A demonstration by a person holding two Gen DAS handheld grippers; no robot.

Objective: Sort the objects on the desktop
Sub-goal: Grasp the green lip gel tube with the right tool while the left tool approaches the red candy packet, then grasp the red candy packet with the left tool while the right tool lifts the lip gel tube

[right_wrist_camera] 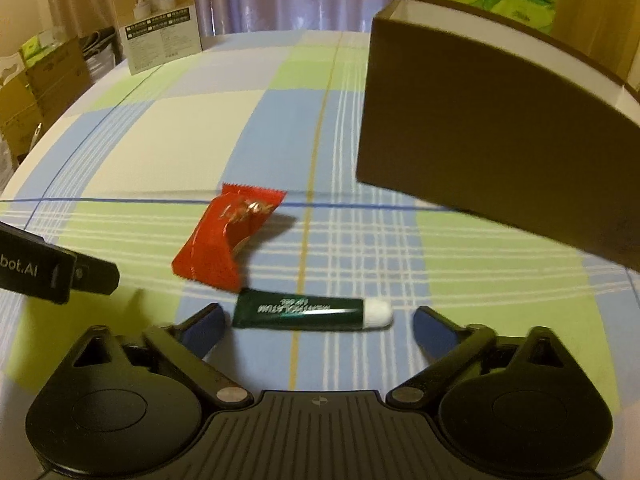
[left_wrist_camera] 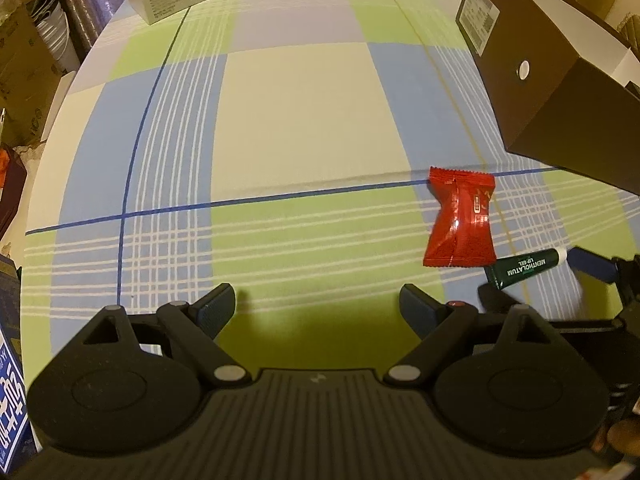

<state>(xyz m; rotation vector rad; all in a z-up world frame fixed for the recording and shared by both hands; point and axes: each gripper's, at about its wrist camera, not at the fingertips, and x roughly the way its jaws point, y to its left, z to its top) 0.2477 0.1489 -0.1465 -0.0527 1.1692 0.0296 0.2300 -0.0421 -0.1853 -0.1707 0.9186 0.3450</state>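
Spreading wide over the checked surface (right_wrist_camera: 168,136), the right gripper (right_wrist_camera: 318,326) is holding nothing: its blue-padded fingers (right_wrist_camera: 204,330) are standing either side of a dark green lip gel tube (right_wrist_camera: 304,314), which is lying flat and crosswise between them, white cap toward the right finger. The left finger is sitting just beside the tube's crimped end; whether it touches cannot be told. A red snack packet (right_wrist_camera: 224,240) is lying just beyond the tube, its near corner close to the tube's end. A brown open-topped box (right_wrist_camera: 500,140) is standing ahead to the right, well apart from both items.

The left gripper (left_wrist_camera: 316,312) is hovering low over bare cloth, fingers (left_wrist_camera: 216,312) equally wide apart and empty. The packet (left_wrist_camera: 460,220) and tube (left_wrist_camera: 520,270) are lying off to its right, with the box (left_wrist_camera: 540,80) further back.
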